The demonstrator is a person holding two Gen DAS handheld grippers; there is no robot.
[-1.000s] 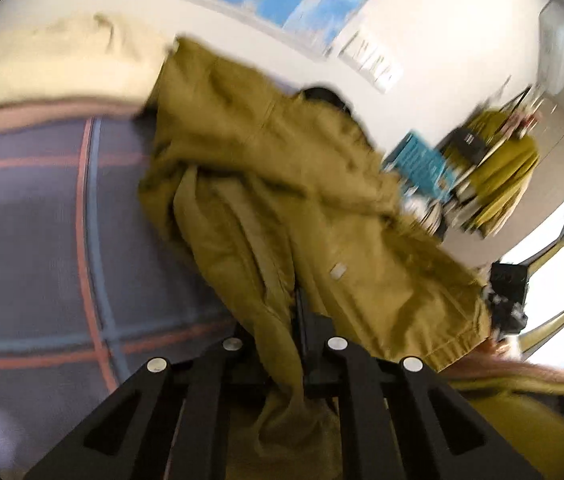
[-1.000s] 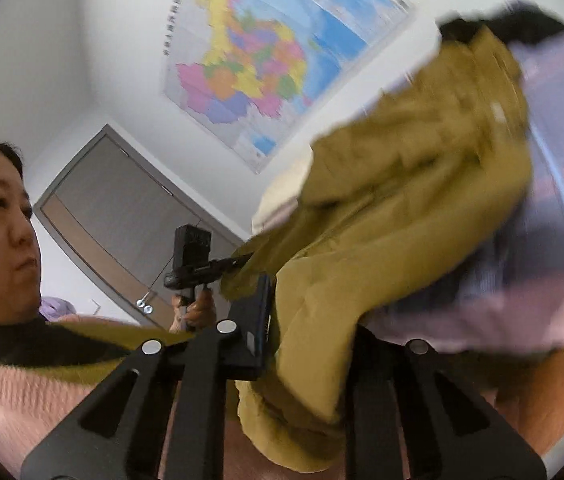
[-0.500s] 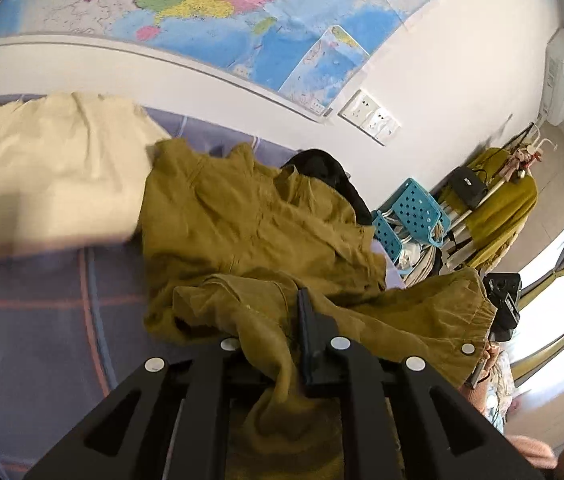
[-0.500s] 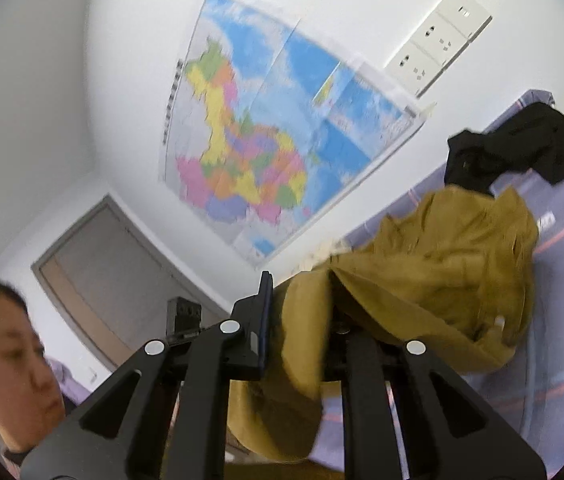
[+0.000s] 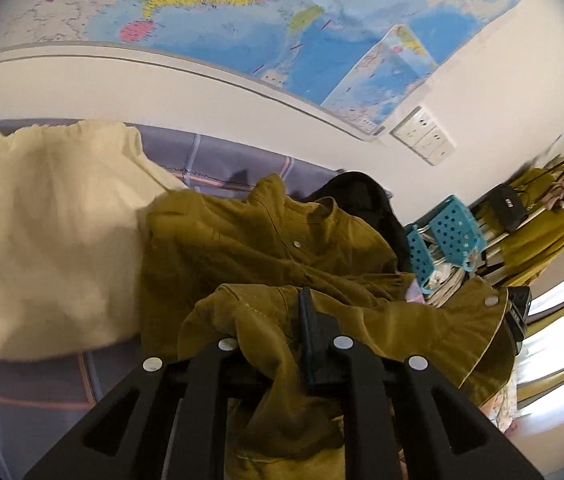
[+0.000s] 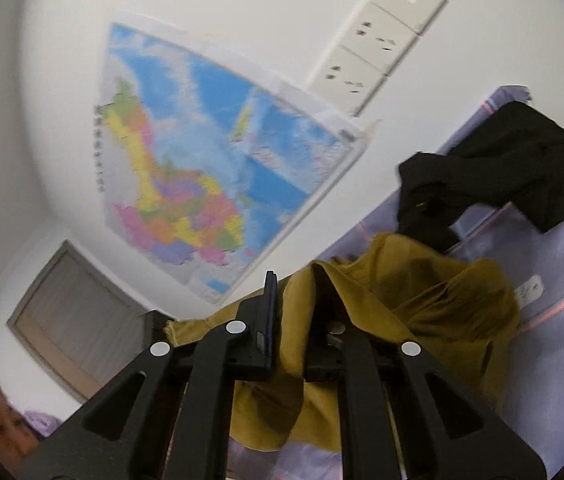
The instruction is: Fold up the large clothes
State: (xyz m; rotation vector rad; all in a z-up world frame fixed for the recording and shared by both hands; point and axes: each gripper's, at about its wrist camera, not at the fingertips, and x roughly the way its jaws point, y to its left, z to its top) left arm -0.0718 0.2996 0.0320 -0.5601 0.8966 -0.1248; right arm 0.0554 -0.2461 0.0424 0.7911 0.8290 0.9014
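Observation:
An olive-green jacket (image 5: 266, 248) lies bunched on the purple plaid bed (image 5: 10, 396). My left gripper (image 5: 278, 320) is shut on a fold of its fabric, which drapes over and between the fingers. My right gripper (image 6: 295, 296) is shut on another edge of the same olive-green jacket (image 6: 433, 300), held up off the bed (image 6: 561, 352). The rest of the jacket sags between and beyond the two grippers.
A cream garment (image 5: 46, 232) lies left of the jacket. A black garment (image 5: 361, 196) lies behind it, also in the right wrist view (image 6: 513, 168). Blue baskets (image 5: 445, 240) and a clothes rack (image 5: 529, 220) stand at the right. A map (image 6: 202, 168) hangs on the wall.
Both grippers have swung up and forward toward the wall with the jacket, carrying its held edge over the rest. The jacket has doubled over on the bed.

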